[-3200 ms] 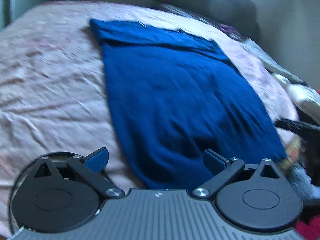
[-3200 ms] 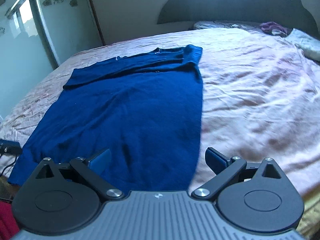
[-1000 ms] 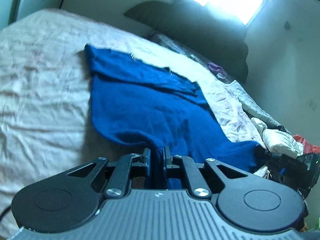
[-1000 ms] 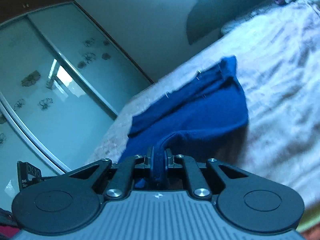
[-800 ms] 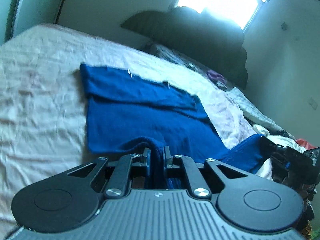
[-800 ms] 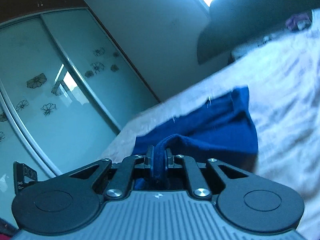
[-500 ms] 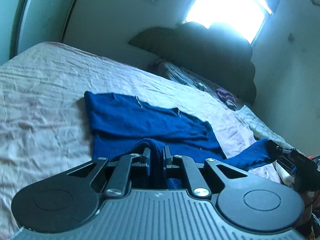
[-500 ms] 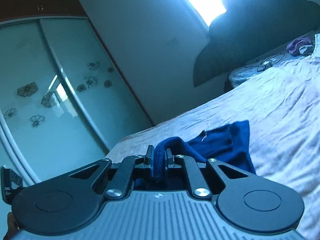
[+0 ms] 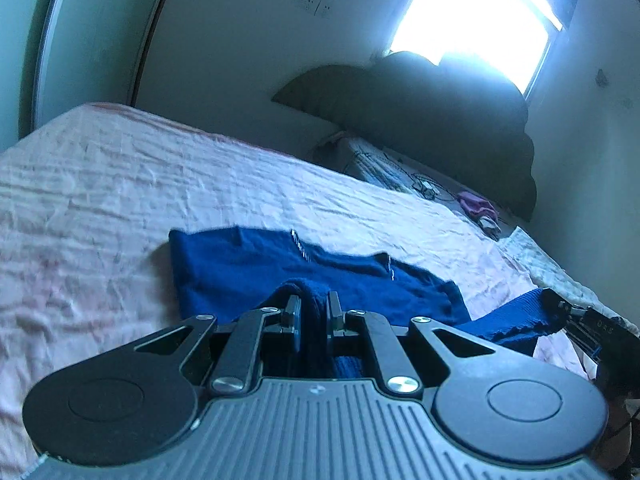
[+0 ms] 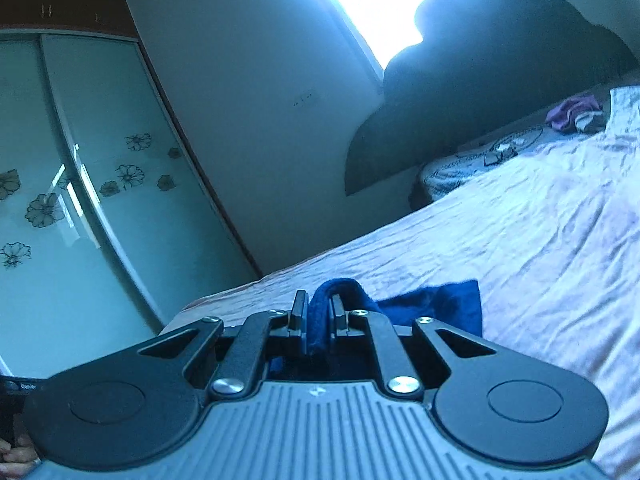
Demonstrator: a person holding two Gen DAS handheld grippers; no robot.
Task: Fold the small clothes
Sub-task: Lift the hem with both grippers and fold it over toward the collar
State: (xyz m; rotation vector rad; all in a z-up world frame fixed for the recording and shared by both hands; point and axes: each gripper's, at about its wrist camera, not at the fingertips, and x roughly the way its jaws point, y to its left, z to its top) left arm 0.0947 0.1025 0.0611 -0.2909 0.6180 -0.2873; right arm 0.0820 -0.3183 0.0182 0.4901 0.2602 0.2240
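Blue knit garment [image 9: 320, 276] lies partly on the pink-sheeted bed [image 9: 120, 184], near hem lifted. L claw [image 9: 311, 314] is clamped on a bunched fold of it; R claw [image 10: 318, 318] likewise pinches another fold w/ both fingers closed. Dark headboard [image 9: 432, 120] sits under a bright window [image 9: 476, 20].

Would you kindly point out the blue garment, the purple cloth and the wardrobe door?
blue garment [image 9: 248, 264]: left wrist view, flat part on the bed.
purple cloth [image 10: 570, 110]: right wrist view, its bunched middle.
wardrobe door [image 10: 120, 216]: right wrist view, flowered glass panel.
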